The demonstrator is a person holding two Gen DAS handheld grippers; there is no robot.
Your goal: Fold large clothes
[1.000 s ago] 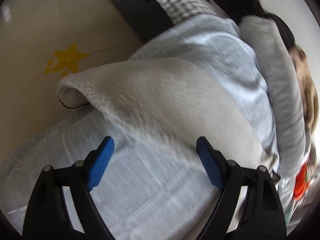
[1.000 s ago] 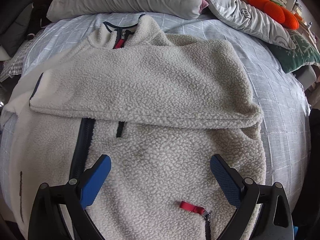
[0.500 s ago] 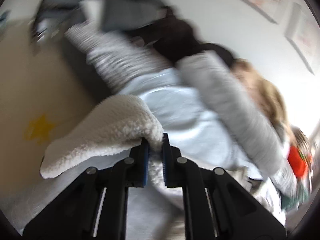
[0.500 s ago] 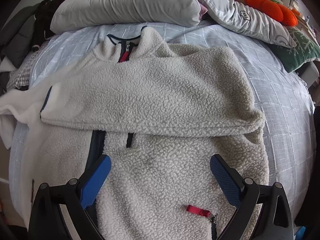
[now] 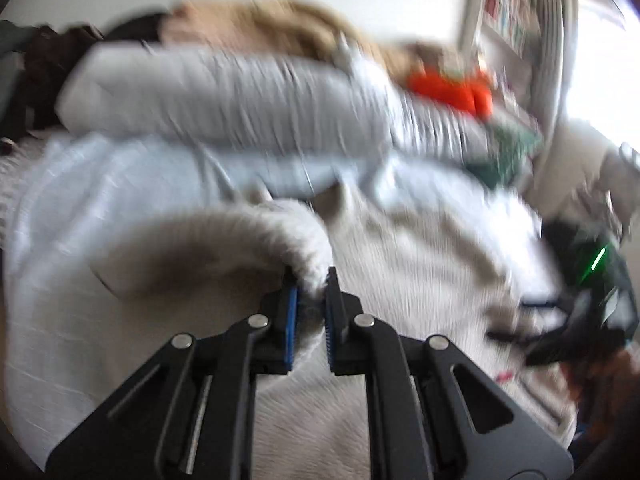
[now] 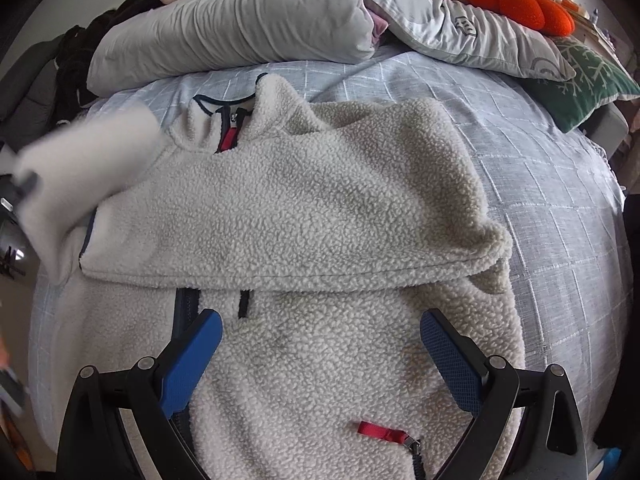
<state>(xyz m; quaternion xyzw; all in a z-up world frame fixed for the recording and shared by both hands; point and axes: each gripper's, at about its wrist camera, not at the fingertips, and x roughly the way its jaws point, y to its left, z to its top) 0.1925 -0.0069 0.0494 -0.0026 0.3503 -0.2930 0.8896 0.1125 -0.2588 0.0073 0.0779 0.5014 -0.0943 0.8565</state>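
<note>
- A cream fleece jacket (image 6: 320, 208) lies spread on the bed (image 6: 560, 240), collar toward the pillows, with one sleeve folded flat across the chest.
- The left tongs (image 5: 310, 300) are pressed together, pinching a fold of the jacket's other sleeve (image 5: 248, 236) and holding it raised above the bed; their blue pads (image 5: 291, 320) have just been closing, and fleece sits between them.
- The right tongs (image 6: 320, 356) are spread wide over the lower front of the jacket, with nothing between the pads.
- Only the right wrist view shows the jacket sharply: the dark zip running down its front, the red zip pull (image 6: 380, 432) near the hem, and the red lining at the collar. There the lifted sleeve (image 6: 80, 176) is a pale blur at the left edge.
- Only the left wrist view shows the pinch itself, though the whole picture is smeared. At its right edge sits a dark shape with a green light (image 5: 598, 258); I cannot tell what it is.
- Beyond the collar lies a grey pillow (image 6: 240, 28), beside it a patterned pillow (image 6: 460, 28), with an orange plush toy (image 6: 520, 0) and a green cushion (image 6: 580, 76) to the right.
- Dark clothes (image 6: 76, 64) are heaped at the bed's left side.
</note>
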